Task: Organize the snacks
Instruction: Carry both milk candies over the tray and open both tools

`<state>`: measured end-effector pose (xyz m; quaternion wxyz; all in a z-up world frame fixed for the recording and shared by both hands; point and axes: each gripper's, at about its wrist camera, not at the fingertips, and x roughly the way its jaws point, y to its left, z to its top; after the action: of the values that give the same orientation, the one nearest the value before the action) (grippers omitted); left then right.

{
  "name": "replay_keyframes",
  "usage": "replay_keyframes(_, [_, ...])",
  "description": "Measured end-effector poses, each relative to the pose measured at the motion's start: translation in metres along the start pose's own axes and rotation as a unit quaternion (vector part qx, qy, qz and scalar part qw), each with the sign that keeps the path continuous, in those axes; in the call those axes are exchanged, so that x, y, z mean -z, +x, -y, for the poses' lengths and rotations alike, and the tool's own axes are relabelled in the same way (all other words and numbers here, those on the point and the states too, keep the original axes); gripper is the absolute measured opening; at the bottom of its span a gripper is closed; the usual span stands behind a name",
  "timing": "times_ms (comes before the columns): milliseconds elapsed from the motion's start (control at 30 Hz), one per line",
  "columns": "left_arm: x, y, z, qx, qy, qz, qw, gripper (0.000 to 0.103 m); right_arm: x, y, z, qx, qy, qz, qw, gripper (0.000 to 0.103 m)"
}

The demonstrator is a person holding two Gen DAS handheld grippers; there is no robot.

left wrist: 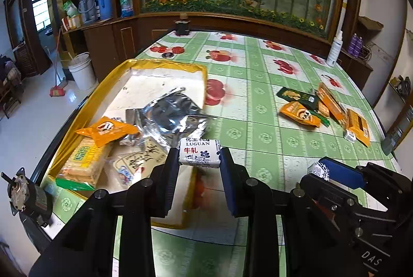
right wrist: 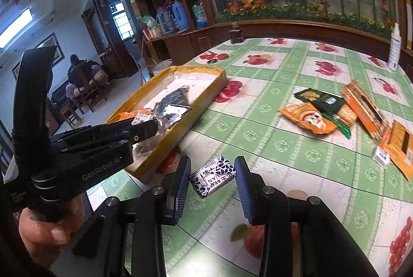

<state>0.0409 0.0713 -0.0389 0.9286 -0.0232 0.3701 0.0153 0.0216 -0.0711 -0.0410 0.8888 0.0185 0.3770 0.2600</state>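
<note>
Left claw (left wrist: 200, 157) grips a small white candy block (left wrist: 200, 153) with blue leaf print and red letters; both blue pads press on its ends. It hangs over the near right edge of a yellow-walled box (left wrist: 204, 75). Inside this box lie a silver foil bag (left wrist: 170, 114), an orange packet (left wrist: 107, 130), a pack of pale biscuits (left wrist: 82, 163) and a clear packet with black brush letters (left wrist: 144, 158). Down at the right of this view the right claw (left wrist: 320, 171) comes in, with a piece of white and blue wrapper at its blue pad. Far on the green checked counter (left wrist: 258, 122) a heap of orange and dark green packets (left wrist: 309, 106) lies well apart from the box. A white spray bottle (left wrist: 335, 50) stands near the far edge.

From the right wrist view, the right claw (right wrist: 213, 177) holds a second candy block (right wrist: 213, 177) of the same print, tilted between the blue pads. One corner touches the left pad; at the right pad I cannot tell if there is contact. It is above the counter (right wrist: 258, 137), just beside the near corner of the box (right wrist: 201, 96). At the left a hand (right wrist: 44, 228) holds the left claw (right wrist: 145, 123), whose tip with its candy is over the box. The heap of packets (right wrist: 322, 112) lies far at the right.
</note>
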Motion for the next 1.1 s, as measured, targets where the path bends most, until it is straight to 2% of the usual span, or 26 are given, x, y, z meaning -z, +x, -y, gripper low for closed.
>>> replay_keyframes(533, [-0.012, 0.009, -0.073, -0.051, -0.057, -0.003, 0.9971, 0.029, -0.042, 0.061, -0.064, -0.055, -0.057, -0.012, 0.997, 0.037])
replay_keyframes(867, [-0.019, 0.028, -0.094, -0.060, -0.067, -0.009, 0.9959, 0.029, -0.067, 0.104, -0.086, -0.059, -0.074, -0.020, 0.995, 0.037])
replay_keyframes(1100, [-0.020, 0.039, -0.105, -0.063, -0.074, -0.017, 0.9951, 0.030, -0.075, 0.117, -0.092, -0.057, -0.079, -0.024, 0.995, 0.037])
